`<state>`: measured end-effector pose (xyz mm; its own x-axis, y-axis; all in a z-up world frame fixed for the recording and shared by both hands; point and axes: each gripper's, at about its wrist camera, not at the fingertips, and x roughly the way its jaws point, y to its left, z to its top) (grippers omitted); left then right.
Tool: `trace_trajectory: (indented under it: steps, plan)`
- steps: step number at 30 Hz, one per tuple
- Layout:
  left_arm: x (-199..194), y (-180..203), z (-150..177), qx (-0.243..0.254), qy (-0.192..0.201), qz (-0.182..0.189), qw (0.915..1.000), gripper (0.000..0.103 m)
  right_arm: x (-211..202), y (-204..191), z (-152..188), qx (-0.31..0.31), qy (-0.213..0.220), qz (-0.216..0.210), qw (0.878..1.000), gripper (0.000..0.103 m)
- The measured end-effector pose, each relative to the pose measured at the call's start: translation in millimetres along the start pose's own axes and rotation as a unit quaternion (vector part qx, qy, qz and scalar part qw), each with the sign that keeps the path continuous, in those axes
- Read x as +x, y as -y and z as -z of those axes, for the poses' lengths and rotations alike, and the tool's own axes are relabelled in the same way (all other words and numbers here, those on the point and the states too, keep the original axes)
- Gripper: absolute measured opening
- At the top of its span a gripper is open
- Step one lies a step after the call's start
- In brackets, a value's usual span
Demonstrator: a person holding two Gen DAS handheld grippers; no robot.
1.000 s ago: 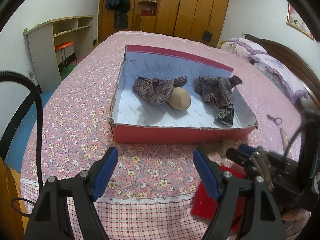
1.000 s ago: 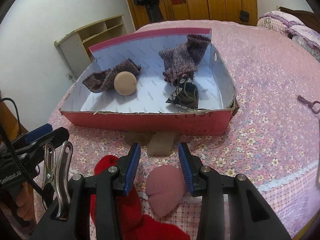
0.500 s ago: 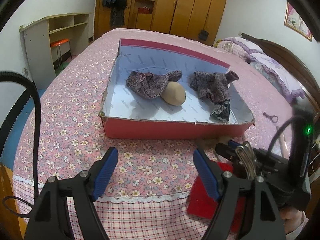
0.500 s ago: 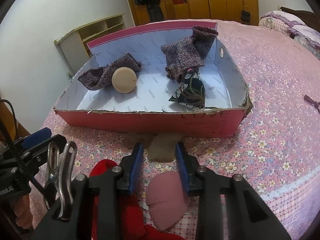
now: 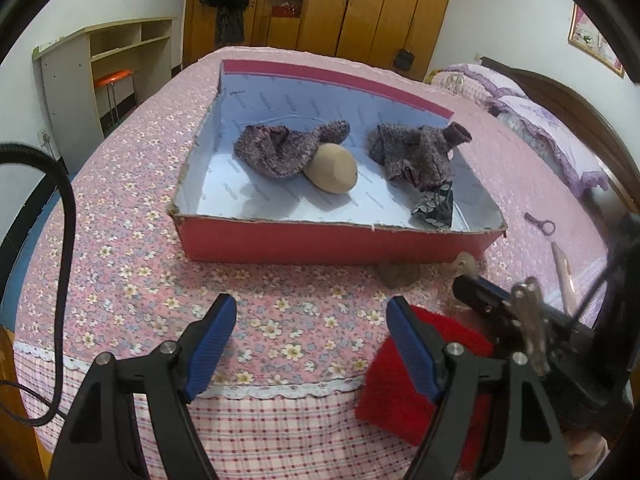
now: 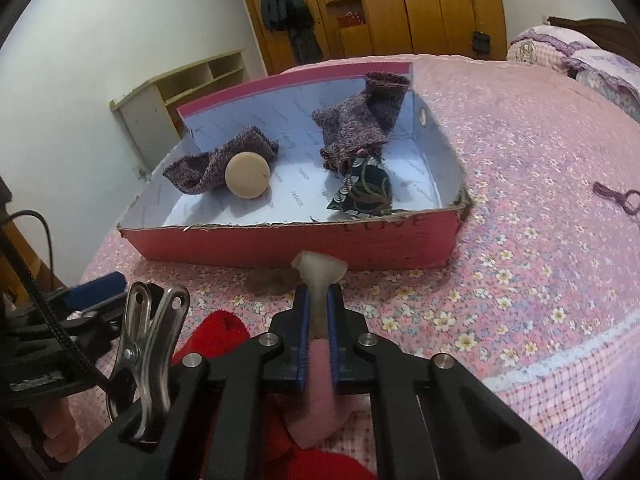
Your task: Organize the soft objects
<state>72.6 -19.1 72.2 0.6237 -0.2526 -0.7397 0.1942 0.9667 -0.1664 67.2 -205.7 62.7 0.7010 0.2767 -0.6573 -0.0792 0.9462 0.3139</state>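
A red cardboard box (image 5: 320,236) (image 6: 304,242) lies on the floral bed. It holds two purple knit pieces (image 5: 280,148) (image 6: 360,124), a tan ball (image 5: 333,168) (image 6: 247,175) and a dark patterned pouch (image 5: 436,206) (image 6: 366,194). My right gripper (image 6: 318,300) is shut on a pink and grey soft pad (image 6: 318,276), just in front of the box's near wall. My left gripper (image 5: 310,328) is open and empty over the bedspread. A red fuzzy item (image 5: 424,376) (image 6: 218,334) lies by the bed's edge. A brownish soft piece (image 5: 398,274) (image 6: 266,280) lies by the box.
A purple ring-shaped item (image 5: 542,225) (image 6: 618,196) lies on the bed to the right. Pillows (image 5: 540,120) sit at the headboard. A shelf desk (image 5: 100,60) and wooden wardrobes (image 5: 360,8) stand beyond the bed.
My right gripper closed on the pink and grey soft pad and lifted it off the bed toward the box. The left gripper stayed open and shifted slightly.
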Motion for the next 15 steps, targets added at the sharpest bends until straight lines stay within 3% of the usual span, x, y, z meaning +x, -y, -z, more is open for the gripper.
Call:
trace_trajectory:
  steps: [8, 15]
  plan:
    - [8.7, 23.3, -2.3, 0.009, 0.002, -0.002, 1.0000, 0.079, -23.2, 18.7, 5.8, 0.020, 0.022, -0.002, 1.000, 0.009]
    - [24.6, 45.0, -4.1, 0.012, -0.001, -0.017, 0.9998, 0.067, -29.8, 36.7, 18.5, 0.036, 0.025, 0.014, 0.999, 0.009]
